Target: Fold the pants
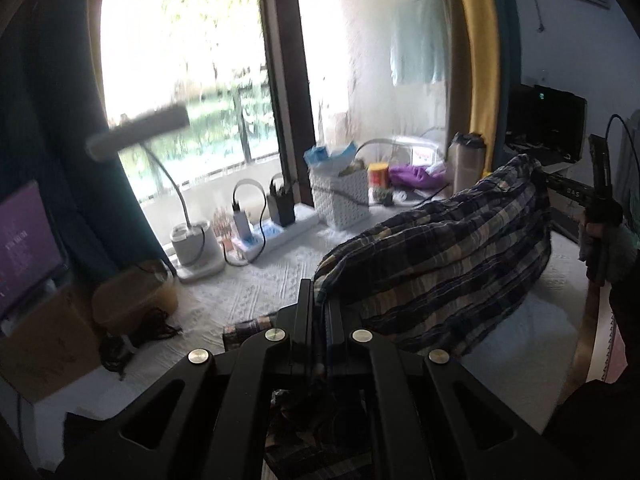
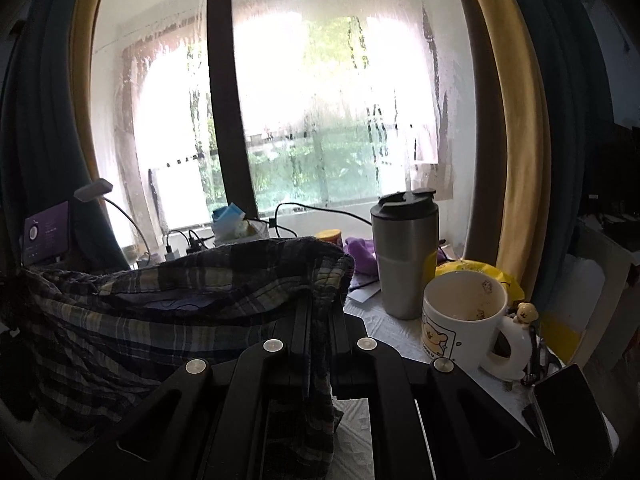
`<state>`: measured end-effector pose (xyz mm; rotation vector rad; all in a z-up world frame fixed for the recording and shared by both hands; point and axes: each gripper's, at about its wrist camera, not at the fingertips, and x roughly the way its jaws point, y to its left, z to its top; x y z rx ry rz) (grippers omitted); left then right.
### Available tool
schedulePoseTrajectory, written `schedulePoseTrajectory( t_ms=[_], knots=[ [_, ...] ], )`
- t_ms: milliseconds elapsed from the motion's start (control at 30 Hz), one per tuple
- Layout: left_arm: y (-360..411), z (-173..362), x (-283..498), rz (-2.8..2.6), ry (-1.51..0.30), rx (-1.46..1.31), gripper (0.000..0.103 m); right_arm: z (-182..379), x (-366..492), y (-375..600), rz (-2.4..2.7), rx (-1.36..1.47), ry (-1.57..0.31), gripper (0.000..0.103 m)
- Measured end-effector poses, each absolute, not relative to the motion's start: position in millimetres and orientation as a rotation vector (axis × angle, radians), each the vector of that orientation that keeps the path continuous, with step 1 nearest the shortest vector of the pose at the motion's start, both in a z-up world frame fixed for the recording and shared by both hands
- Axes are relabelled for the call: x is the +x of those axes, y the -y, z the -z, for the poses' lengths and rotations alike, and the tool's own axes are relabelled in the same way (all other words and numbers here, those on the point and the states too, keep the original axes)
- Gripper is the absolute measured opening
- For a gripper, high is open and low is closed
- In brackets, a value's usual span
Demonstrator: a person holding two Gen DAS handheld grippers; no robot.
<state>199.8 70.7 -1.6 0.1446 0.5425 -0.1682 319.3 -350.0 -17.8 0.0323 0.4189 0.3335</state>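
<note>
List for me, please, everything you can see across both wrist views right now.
plaid pants: one, navy and cream, held up over the table between both grippers
table cover: one, white, under everything
desk lamp: one, white, left by the window
power strip: one, white, plugs in it, by the window
woven basket: one, white, centre back
travel tumbler: one, steel with black lid, right of the pants
mug: one, white with cartoon bear, in front of the tumbler
purple cloth: one, behind the basket
left gripper: black, jaws shut on the pants
right gripper: black, jaws shut on the pants
</note>
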Motion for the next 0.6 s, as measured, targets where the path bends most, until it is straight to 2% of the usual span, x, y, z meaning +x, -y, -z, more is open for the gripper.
schedulePoseTrajectory(
  t_ms=[267,533,567,600],
  knots=[
    [-95,42,255,0.164,-0.661,0.063,0.003,46,360,334,-0.315,-0.002,-0.541,0.006],
    [-116,74,297,0.138,-0.75,0.018,0.009,71,391,320,-0.296,-0.032,-0.653,0.006],
    [-118,78,300,0.129,-0.762,0.014,0.01,76,394,316,-0.293,-0.041,-0.667,0.006],
    [-122,81,303,0.114,-0.769,0.011,0.017,78,396,313,-0.29,-0.047,-0.676,0.006]
  ],
)
